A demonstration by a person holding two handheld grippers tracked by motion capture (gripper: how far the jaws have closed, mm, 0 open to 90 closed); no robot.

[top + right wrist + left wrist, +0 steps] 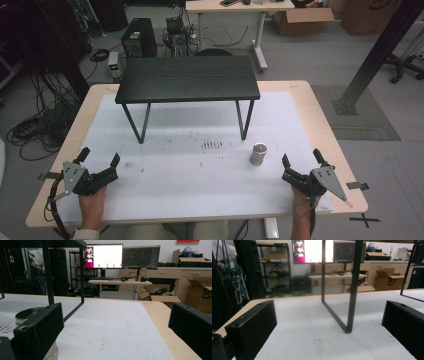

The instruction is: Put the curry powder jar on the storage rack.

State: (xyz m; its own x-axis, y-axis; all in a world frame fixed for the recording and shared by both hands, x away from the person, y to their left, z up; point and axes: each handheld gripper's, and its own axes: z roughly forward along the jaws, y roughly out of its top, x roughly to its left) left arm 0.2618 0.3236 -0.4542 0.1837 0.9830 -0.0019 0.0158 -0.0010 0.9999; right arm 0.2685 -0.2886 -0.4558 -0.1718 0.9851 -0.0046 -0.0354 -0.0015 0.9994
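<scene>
- Closest to the camera in the high view: the person's two hands come in from the bottom edge, each holding a set of tongs down at the near edge of the bench, which has a white sheet over most of its wooden top.
- Left tongs sit near the bench's left corner with the jaws spread wide and nothing between them. The left gripper view agrees: just bare white sheet between the two black jaws.
- Right tongs are over by the right corner, jaws also wide apart and gripping nothing.
- Just ahead and a bit left of the right tongs stands a small silver can, upright on the sheet and not touching the tongs. In the right gripper view it peeks out behind the left-hand jaw.
- Some dark scuff marks on the sheet to the left of the can.
- Further back, a small black table stands on the bench on thin black legs; nothing under it.
- Past the bench: a computer tower and tangled cables on the floor, a pale desk, cardboard boxes.
</scene>
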